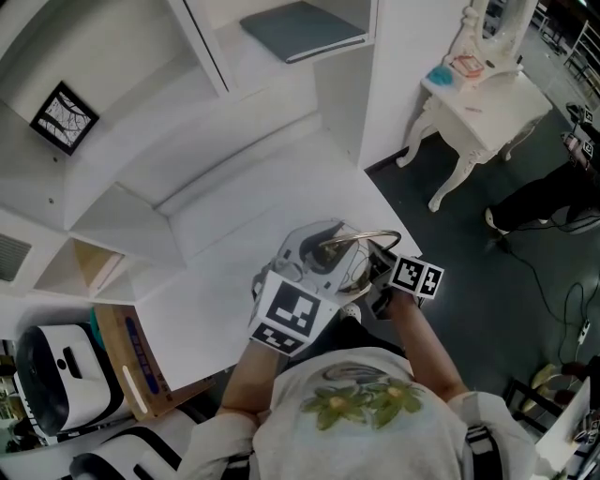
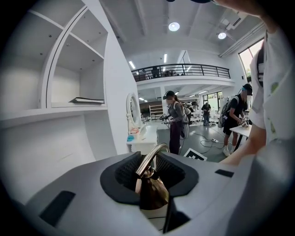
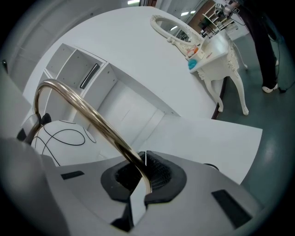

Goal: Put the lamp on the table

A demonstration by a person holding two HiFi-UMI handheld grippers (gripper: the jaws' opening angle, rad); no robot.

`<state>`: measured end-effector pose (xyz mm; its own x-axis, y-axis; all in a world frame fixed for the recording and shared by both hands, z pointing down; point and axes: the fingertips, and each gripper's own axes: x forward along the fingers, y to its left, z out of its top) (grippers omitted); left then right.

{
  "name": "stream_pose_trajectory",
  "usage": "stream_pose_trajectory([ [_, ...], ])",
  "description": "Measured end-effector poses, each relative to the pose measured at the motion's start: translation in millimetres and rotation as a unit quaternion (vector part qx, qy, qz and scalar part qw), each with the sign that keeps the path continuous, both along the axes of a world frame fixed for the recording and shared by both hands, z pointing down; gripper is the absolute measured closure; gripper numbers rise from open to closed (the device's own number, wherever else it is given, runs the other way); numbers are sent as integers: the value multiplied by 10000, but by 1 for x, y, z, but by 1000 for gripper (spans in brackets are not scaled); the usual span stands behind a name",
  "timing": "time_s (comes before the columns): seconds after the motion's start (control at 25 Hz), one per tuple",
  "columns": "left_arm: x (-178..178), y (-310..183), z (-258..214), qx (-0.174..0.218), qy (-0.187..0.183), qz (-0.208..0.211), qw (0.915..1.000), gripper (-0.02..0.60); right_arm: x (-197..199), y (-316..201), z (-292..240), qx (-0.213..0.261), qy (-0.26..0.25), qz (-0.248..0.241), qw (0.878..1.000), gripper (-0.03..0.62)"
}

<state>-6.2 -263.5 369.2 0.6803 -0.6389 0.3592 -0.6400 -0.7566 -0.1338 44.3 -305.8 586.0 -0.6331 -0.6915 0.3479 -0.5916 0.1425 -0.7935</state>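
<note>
Lamp: the lamp (image 1: 361, 239) is held over the near edge of the table (image 1: 216, 291), not yet set down.
Right gripper (image 3: 143, 173): clamped on the lamp's brass arm.
Left gripper (image 2: 152, 177): jaws apart around the brass shade; no pressing contact seen.
Risk: the smooth arm could twist in that one grip, swinging the shade into the table.
Writing: none readable, only square markers.

Lamp (image 3: 83, 108): its curved arm and cone shade were shiny brass-gold.
Your left gripper (image 2: 150, 175): you had a grey shell with black ribbed lining at the jaws.
Your right gripper (image 3: 143, 177): the same grey and black.
Marker cubes (image 1: 298, 314): black squares on white.
Desk (image 1: 206, 300): plain white.
Book (image 1: 302, 28): slate blue-grey.
Framed picture (image 1: 64, 117): black frame, white ground, black branching lines.
Dressing table (image 1: 483, 108): white.
Floor (image 1: 487, 309): dark grey.
Your shirt (image 1: 361, 412): white, with a green leaf print.
</note>
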Motion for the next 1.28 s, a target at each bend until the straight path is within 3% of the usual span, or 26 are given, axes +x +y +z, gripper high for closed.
stream_pose_trajectory([
  [0.8,9,6,7,-122,-68,238,9996,459,3,1,8,-39,56,-53,10000,563],
  [1.28,10,9,8,50,-81,256,9996,459,1,3,8,-6,-113,-35,9999,562],
])
